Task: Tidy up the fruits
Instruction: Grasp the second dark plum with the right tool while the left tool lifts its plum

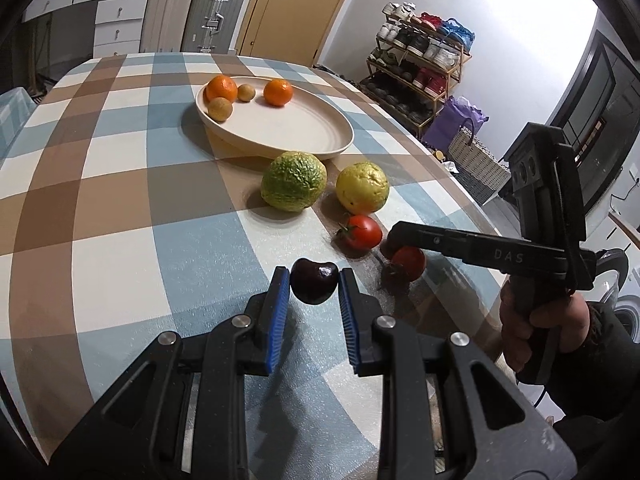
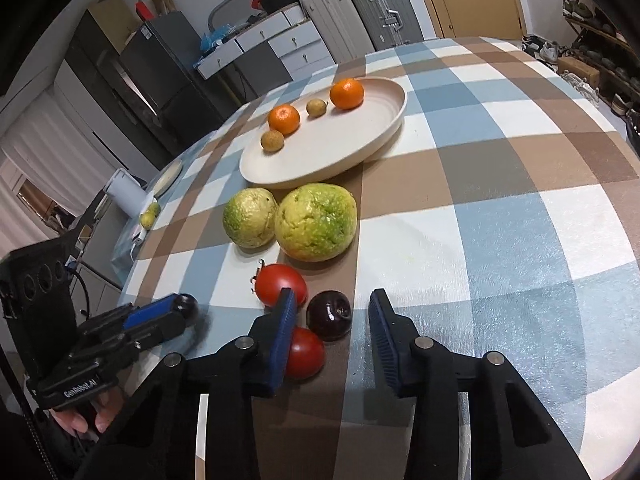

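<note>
Two jaws, two cherries. L gripper [image 1: 313, 276]: jaws nearly shut, blue pads [image 1: 280, 296] pressing both sides of the held cherry [image 1: 314, 282], which hangs clear above the checked worktop [image 1: 120, 200].

Further back, the plate [image 1: 344, 140] has 2 oranges [image 1: 221, 89] [image 1: 278, 92] and 2 small brown fruits [image 1: 220, 109] [image 1: 246, 92] at its far-left end. The rest of the plate is bare. Just in front of it, 2 guavas [image 1: 294, 181] [image 1: 363, 188] sit side by side, then 2 tomatoes [image 2: 280, 284] [image 2: 306, 354].

R gripper [image 2: 333, 296]: jaws part open, w/ the loose cherry [image 2: 329, 315] on the worktop btwn them. Its L pad is just beside the cherry and overlaps both tomatoes; can't tell if touching. Its R pad [image 2: 380, 320] is clearly apart, so no grip.
</note>
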Available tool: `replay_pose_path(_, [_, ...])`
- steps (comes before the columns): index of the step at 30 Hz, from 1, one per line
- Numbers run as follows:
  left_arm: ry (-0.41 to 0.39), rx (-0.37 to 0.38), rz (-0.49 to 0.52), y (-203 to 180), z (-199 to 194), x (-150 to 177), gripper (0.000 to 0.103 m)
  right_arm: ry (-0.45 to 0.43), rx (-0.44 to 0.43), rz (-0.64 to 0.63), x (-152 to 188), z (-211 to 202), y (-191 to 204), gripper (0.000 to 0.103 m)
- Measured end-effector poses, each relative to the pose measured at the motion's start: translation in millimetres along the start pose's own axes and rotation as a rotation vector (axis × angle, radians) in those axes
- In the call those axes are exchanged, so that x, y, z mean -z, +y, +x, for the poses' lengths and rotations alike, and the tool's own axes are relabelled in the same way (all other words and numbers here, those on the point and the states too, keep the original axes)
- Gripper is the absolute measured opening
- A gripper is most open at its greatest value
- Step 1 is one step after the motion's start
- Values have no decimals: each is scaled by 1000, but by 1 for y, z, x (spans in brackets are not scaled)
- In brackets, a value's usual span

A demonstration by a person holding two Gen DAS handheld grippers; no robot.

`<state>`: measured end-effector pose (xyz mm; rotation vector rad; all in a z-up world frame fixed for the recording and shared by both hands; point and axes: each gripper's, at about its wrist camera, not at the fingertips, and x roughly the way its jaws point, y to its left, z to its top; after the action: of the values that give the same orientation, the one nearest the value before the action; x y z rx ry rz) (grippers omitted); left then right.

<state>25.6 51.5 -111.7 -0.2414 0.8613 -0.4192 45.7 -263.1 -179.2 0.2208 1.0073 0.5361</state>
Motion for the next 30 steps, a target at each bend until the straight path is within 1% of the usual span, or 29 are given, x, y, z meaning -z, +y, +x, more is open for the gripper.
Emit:
replay_pose_path(1, [0,0,-1,0,0,-1,22,3,-5,-1,0,1,0,34])
replay_pose_path(2, [1,1,-1,0,0,0,22,3,-6,-3,0,1,0,33])
replay_pose_path(4, [1,-1,0,0,0,-1,22,6,-19,3,0,1,-2,24])
replay_pose_path(10, [6,-8,5,-2,3,-5,22,0,-42,11,1,-1,-5,23])
replay_pose_path(18, [-10,-36,-2,5,7,-24,22,-78,-88,38,-5,-20,-16,23])
replay_pose_path(24, [-44,-75,5,11,7,-55,22,-165,-116,46,-21,-40,-22,23])
replay_pose_path(30, [-78,-100,20,12,12,-95,22,-213,-132,39,-54,-51,-28,23])
